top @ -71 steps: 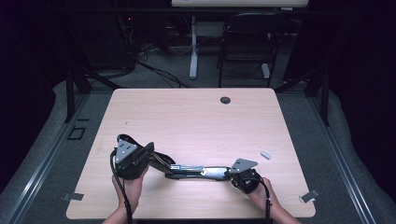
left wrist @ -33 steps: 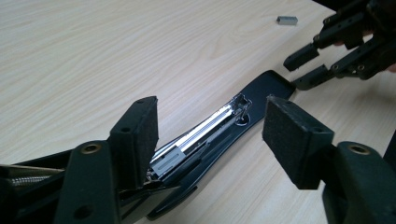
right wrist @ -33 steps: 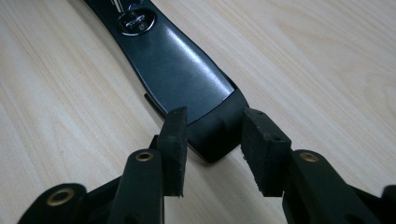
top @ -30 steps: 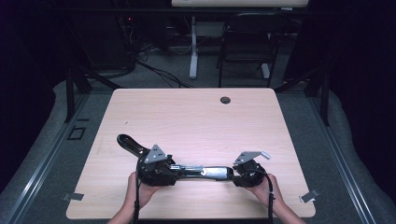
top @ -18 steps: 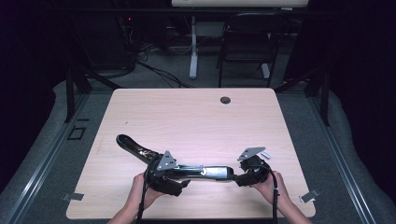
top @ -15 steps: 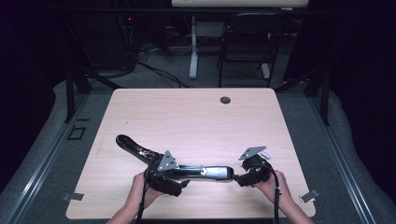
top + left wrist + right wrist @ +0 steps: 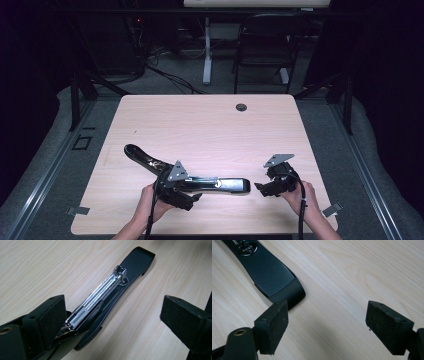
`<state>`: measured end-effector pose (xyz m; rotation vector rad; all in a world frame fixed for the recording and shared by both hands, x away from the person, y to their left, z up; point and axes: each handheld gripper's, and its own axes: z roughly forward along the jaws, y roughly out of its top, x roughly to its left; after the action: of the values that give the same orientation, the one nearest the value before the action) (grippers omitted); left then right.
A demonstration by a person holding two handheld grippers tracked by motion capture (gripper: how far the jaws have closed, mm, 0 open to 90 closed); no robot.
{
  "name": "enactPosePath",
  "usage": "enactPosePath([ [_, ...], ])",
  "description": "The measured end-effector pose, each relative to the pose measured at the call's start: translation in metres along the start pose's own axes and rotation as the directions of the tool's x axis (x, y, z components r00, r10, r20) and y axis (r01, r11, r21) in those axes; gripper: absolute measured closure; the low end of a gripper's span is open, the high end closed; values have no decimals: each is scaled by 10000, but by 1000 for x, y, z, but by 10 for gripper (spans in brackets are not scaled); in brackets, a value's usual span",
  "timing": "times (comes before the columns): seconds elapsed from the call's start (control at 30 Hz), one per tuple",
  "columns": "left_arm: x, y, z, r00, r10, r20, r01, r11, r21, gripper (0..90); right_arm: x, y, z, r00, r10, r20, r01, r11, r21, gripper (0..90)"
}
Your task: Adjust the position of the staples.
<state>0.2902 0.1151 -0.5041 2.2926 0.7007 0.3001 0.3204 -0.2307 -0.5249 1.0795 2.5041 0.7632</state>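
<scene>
A long black stapler (image 7: 227, 185) lies opened flat on the wooden table (image 7: 200, 125), its handle arm (image 7: 142, 157) stretched out to the left. My left gripper (image 7: 194, 198) sits at the stapler's hinge. Its jaws have just been opening. In the left gripper view the metal staple channel (image 7: 100, 296) runs up from beside the left pad (image 7: 47, 320), and neither pad presses on it. My right gripper (image 7: 261, 189) stands just right of the base's end (image 7: 272, 277). Its jaws have just been opening too, and only bare wood lies between its pads (image 7: 388, 326).
A round cable hole (image 7: 241, 107) sits near the table's far edge. Strips of tape lie at the near left corner (image 7: 79, 211) and near right corner (image 7: 332, 210). A chair (image 7: 265, 40) and a desk leg stand behind the table.
The left gripper went from the raised handle arm to the hinge, leaving that arm flat. Both grippers' jaws spread apart, and the right one drew back to the right off the base's end.
</scene>
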Motion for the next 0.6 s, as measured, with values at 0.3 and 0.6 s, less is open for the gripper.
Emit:
enactPosePath([
  [0.3, -3, 0, 1, 9998, 184, 48, -185, 9996, 204, 55, -18, 4, -3, 9977, 611, -293, -568, 9899, 1297, 100],
  [0.6, -5, 1, 1, 9993, 316, 175, -321, 9991, 275, 53, -42, 3, -10, 9938, 1048, -364, -973, 9808, 1688, 168],
])
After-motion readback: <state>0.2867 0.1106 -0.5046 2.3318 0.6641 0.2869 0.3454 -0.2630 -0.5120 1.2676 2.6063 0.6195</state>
